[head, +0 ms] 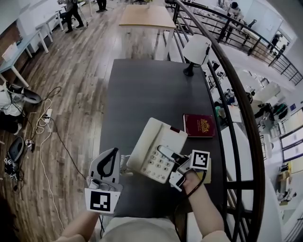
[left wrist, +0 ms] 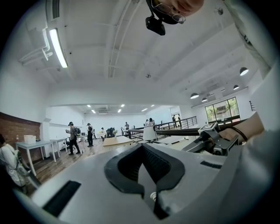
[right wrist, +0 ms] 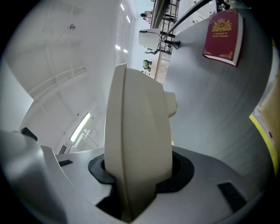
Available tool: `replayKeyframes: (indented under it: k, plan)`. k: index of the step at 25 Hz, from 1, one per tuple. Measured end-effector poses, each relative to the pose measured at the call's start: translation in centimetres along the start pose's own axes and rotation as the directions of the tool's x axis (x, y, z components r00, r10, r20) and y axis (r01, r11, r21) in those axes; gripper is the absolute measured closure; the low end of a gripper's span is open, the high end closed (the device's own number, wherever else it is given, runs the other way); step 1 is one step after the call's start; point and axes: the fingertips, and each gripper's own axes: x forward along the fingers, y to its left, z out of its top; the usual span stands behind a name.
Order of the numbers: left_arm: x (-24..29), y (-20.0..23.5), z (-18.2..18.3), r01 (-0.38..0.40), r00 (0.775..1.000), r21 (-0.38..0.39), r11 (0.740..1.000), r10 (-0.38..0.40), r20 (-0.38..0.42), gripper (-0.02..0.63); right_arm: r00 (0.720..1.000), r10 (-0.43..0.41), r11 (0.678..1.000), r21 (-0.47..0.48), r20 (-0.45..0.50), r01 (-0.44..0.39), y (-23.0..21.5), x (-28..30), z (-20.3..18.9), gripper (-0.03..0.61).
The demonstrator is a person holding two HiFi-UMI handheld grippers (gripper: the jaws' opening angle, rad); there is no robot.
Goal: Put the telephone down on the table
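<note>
A person's left gripper (head: 112, 153) is hovering over the near left of a dark grey bench (head: 142, 94). Its fingers (left wrist: 127, 168) are pressed together with nothing between them.

Just beside it, the right gripper (head: 174, 163) is holding a cream plastic push-button telephone (head: 156, 149) by its near right edge, with the fingers (right wrist: 181, 168) clamped on the casing. The telephone is hanging tilted over the near part of the bench, keypad upward. Its coiled cord (head: 124, 165) is trailing toward the left gripper. Whether any corner of it is touching the bench cannot be told.

Just past the telephone's far right corner, a dark red booklet with a gold crest (head: 199, 125) is lying flat on the bench. At the far right edge, a white-shaded lamp on a black base (head: 195, 49) is standing upright. A black metal railing (head: 236, 87) is curving along the bench's right side.

On the plank floor to the left, loose cables (head: 45, 118) are lying in loops. Beyond the bench a light wooden table (head: 147, 16) is standing, and people (head: 71, 12) are standing at the far end of the room.
</note>
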Motion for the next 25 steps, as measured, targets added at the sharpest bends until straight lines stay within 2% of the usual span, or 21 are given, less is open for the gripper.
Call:
replayKeyframes:
  k: [9,11,14,17,25]
  plan:
    - [10.1,2.5,-1.9,-0.015,0.999,-0.006,1.0,0.015,0.048,0.611,0.999,-0.012,0.999,-0.042,-0.048,0.01,-2.3,5.7,10.1,0.38]
    - [12.3,3.4,-2.8,-0.023,0.999,-0.023,0.999,0.024,0.046,0.611,0.998,-0.024,0.999,-0.045,-0.054,0.022,-3.6,6.9,12.2,0.38]
    - [15.3,5.0,-4.6,-0.036,0.998,-0.088,0.995,0.04,0.042,0.611,0.997,-0.054,0.997,-0.057,-0.059,0.051,-6.1,8.7,15.0,0.38]
    - [18.3,6.5,-6.2,-0.051,0.997,-0.121,0.991,0.057,0.045,0.611,0.994,-0.079,0.996,-0.057,-0.074,0.075,-9.0,10.6,17.0,0.38]
    - [24.8,8.4,-11.4,-0.088,0.995,-0.089,0.992,0.091,0.038,0.611,0.984,-0.131,0.991,0.0,-0.12,0.132,-16.8,15.0,19.5,0.38]
